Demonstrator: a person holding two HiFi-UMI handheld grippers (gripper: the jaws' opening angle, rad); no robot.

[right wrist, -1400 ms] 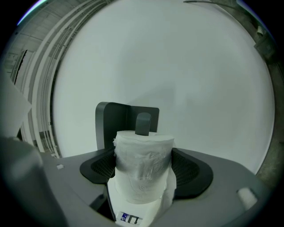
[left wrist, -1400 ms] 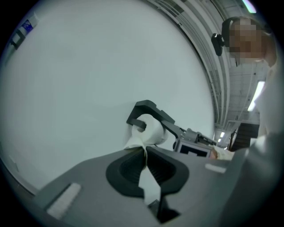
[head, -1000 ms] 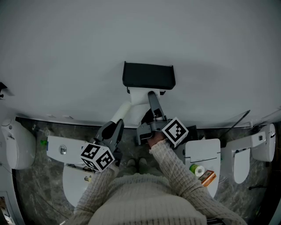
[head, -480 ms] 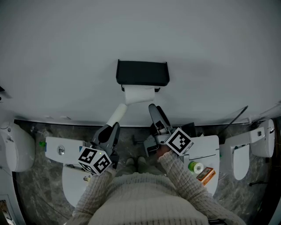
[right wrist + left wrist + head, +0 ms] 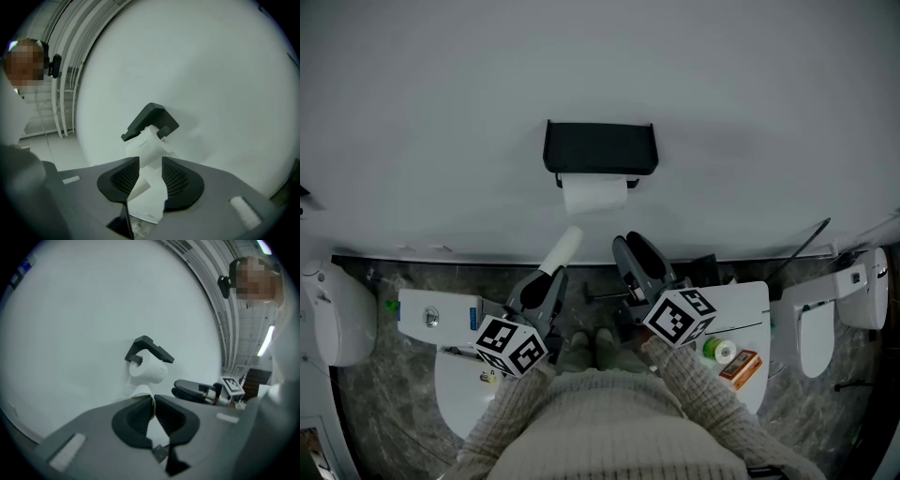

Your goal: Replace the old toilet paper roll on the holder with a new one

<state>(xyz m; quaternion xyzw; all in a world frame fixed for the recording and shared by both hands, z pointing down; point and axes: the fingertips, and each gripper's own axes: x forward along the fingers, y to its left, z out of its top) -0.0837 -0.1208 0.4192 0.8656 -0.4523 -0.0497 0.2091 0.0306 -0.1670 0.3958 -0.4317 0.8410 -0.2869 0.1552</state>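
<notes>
A black wall holder (image 5: 600, 150) carries a white toilet paper roll (image 5: 594, 194), with nothing touching the roll. The same roll (image 5: 149, 368) hangs under the holder (image 5: 151, 348) in the left gripper view, and in the right gripper view the roll (image 5: 151, 140) sits under the holder (image 5: 151, 119). My left gripper (image 5: 551, 277) is shut on a slim white tube (image 5: 562, 248) that sticks out toward the wall. My right gripper (image 5: 635, 247) hangs below the roll. Its jaws have just been closing and still stand apart, and I see nothing pressed between its pads.
Below the wall runs a dark stone floor. A white toilet tank (image 5: 441, 317) is at the left. Another white toilet lid (image 5: 748, 309) at the right carries a green roll (image 5: 719, 353) and an orange box (image 5: 741, 375). More white fixtures stand at the far left (image 5: 333, 309) and the far right (image 5: 853, 309).
My right gripper has let go of the roll on the holder, drawn back from the wall and rolled over, and its jaws have narrowed. The left gripper has shifted slightly with the tube.
</notes>
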